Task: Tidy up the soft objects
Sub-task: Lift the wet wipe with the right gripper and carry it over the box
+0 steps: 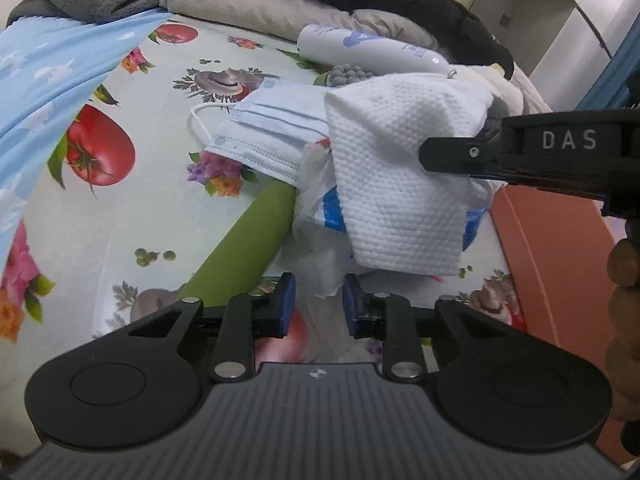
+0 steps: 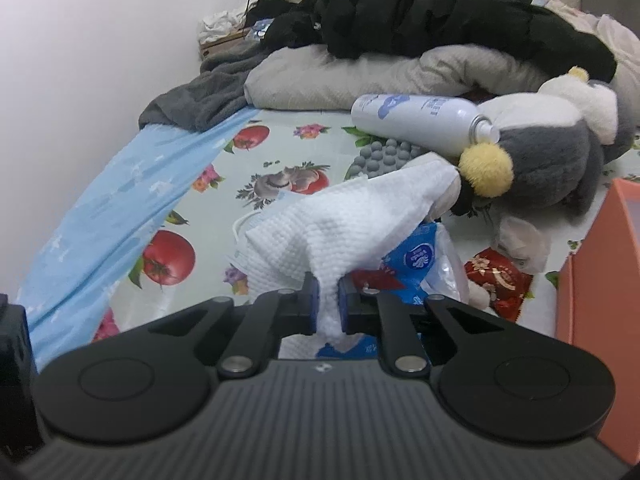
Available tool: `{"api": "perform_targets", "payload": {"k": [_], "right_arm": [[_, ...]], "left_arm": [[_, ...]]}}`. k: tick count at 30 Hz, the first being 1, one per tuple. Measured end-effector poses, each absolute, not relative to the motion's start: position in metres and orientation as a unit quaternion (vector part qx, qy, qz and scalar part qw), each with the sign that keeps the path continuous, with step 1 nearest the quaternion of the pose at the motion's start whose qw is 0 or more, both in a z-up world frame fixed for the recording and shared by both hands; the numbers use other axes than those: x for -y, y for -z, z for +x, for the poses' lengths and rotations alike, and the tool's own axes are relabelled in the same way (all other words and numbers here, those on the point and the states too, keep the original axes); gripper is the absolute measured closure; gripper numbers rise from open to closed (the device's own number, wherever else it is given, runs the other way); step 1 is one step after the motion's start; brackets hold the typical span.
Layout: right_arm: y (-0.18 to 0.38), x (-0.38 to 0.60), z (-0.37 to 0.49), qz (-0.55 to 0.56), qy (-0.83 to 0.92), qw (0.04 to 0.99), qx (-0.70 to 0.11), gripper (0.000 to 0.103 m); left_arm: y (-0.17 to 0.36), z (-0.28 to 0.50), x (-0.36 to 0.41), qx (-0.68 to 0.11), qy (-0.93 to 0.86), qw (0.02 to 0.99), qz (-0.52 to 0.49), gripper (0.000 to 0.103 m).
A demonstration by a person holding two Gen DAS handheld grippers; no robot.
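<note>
Right gripper: nearest the right wrist lens; its blue pads are clamped on a bunched corner of the cloth.
Cloth: white, waffle-textured, lifted off the bed and hanging from the right gripper; in the left wrist view it drapes down over the packet, with the right gripper's black finger coming in from the right edge.
Left gripper: pads apart with nothing between them, held low just in front of the hanging cloth.
Packet: blue and white plastic wrapper lying under the cloth, crumpled clear film round it.
Mask: pale blue, pleated, flat on the sheet just left of the cloth, its white ear loop spread out to the left.
Green roll: lies slantwise on the sheet, its upper end under the mask and packet.
Red wrapper: small foil pack right of the packet.
Plush toy: grey and cream with a yellow pompom, lying beyond the cloth on the right.
Spray can: white, on its side, nozzle touching the toy.
Orange box: at the right edge.
Sheet: printed with tomatoes and flowers.
Pillow: beige, behind the can, a black jacket heaped on it.
</note>
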State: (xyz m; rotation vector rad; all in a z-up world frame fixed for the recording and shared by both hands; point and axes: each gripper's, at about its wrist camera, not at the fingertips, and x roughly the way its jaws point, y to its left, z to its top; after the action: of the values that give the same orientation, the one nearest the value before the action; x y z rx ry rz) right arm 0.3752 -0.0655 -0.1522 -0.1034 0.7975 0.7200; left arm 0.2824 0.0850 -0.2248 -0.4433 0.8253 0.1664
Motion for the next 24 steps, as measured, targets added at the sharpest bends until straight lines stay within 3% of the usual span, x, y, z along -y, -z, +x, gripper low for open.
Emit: {"api": "perform_targets", "payload": {"k": [24], "right_arm": [[0.103, 0.133, 0.275, -0.049, -0.265, 0.890, -0.368, 0.089]], "left_arm": [[0.146, 0.176, -0.058, -0.371, -0.067, 0.899, -0.222, 0.075]]}}
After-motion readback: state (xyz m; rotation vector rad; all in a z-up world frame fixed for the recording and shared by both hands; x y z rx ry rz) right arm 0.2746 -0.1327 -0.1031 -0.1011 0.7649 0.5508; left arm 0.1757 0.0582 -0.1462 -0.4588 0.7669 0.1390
